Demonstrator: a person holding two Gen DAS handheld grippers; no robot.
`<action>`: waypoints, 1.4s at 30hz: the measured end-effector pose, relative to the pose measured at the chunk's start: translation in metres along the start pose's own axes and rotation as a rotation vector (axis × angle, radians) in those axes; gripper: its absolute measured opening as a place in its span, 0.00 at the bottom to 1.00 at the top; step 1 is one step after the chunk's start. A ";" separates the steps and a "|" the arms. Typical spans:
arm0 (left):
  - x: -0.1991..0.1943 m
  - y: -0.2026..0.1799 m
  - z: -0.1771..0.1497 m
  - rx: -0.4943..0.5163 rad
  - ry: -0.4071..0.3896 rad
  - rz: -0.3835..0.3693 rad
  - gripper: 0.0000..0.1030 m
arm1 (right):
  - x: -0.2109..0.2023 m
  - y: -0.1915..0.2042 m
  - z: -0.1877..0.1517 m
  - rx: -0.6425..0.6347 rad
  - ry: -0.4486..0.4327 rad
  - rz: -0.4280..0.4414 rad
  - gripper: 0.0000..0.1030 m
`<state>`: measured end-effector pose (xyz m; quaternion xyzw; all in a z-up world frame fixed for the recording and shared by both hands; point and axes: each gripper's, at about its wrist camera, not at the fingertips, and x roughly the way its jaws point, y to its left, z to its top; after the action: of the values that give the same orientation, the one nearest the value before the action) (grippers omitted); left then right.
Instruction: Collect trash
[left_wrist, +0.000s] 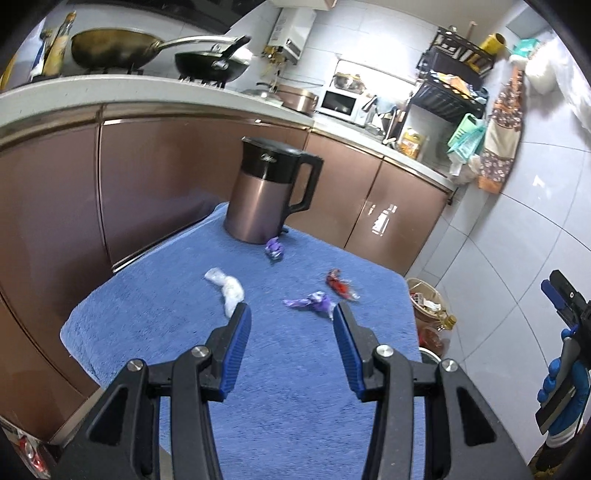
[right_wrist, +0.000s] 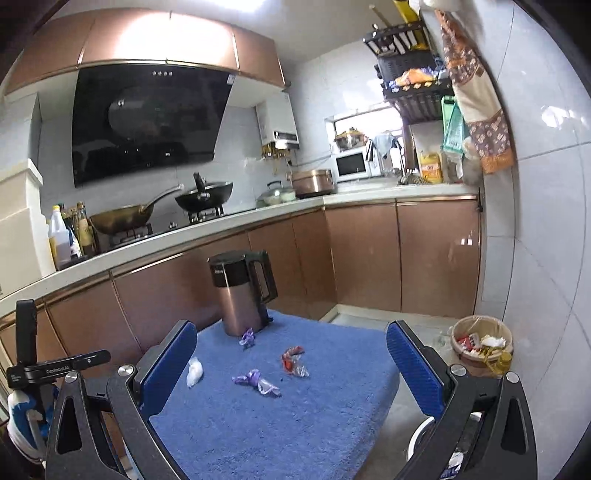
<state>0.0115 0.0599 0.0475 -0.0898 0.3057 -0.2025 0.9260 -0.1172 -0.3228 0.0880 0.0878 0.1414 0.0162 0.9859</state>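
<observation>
Four scraps on the blue towel (left_wrist: 184, 350): white wad (left_wrist: 227, 290) left, purple wrapper (left_wrist: 314, 301) near, red wrapper (left_wrist: 340, 284) right, small purple wrapper (left_wrist: 274, 250) far, beside the kettle (left_wrist: 266, 192). Floor bin (right_wrist: 480, 345) at right, holding mixed rubbish. Left gripper (left_wrist: 291, 314) spread wide, empty; right gripper (right_wrist: 291, 347) likewise.
</observation>
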 end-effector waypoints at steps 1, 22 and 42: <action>0.003 0.005 -0.002 -0.005 0.006 0.002 0.43 | 0.008 0.000 -0.002 0.002 0.019 0.007 1.00; 0.177 0.022 0.018 -0.021 0.214 0.022 0.43 | 0.185 0.005 -0.033 -0.094 0.310 0.060 0.91; 0.412 0.019 0.073 -0.034 0.308 0.167 0.46 | 0.382 -0.024 -0.122 -0.073 0.605 0.116 0.70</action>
<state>0.3631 -0.0968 -0.1188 -0.0477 0.4537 -0.1308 0.8802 0.2150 -0.3039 -0.1366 0.0516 0.4225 0.1031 0.8990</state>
